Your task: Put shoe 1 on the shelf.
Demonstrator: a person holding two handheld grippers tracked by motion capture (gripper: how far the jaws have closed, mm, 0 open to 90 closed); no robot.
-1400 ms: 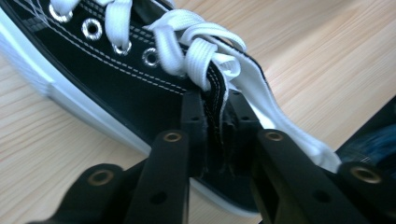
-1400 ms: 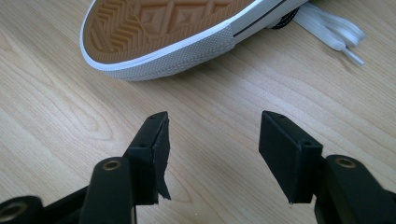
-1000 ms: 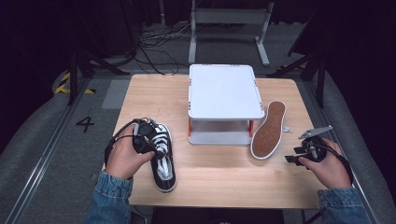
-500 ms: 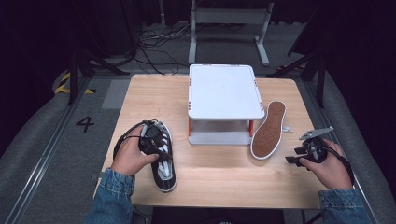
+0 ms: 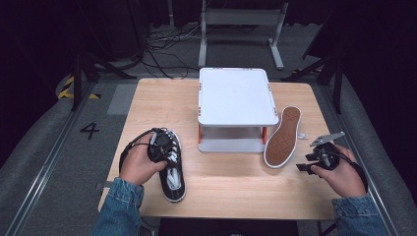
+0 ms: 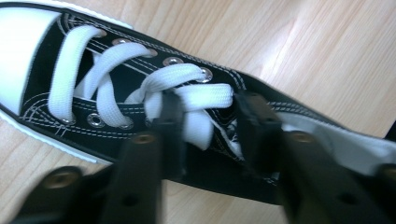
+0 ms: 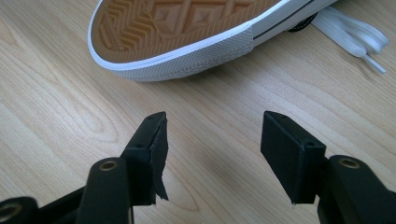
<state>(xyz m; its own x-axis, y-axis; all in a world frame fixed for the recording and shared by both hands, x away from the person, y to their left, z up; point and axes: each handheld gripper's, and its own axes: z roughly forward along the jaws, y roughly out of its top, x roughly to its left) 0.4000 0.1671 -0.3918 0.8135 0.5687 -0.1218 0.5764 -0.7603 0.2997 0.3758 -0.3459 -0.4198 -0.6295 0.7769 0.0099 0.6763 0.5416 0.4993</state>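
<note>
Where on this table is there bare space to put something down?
The far left corner of the table, beyond the upright shoe and left of the white stand, is bare. So is the near middle, between that shoe and the right gripper. It is crowded where the sole-up shoe leans against the stand.

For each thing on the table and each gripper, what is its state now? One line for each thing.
Black sneaker: upright on its sole, laced.
Second sneaker: on its side, tan sole showing, leaning against the white stand.
White stand: on the table, top bare.
Left gripper: jaws open, straddling the black sneaker's laces.
Right gripper: open, holds nothing, above bare wood short of the second sneaker.
</note>
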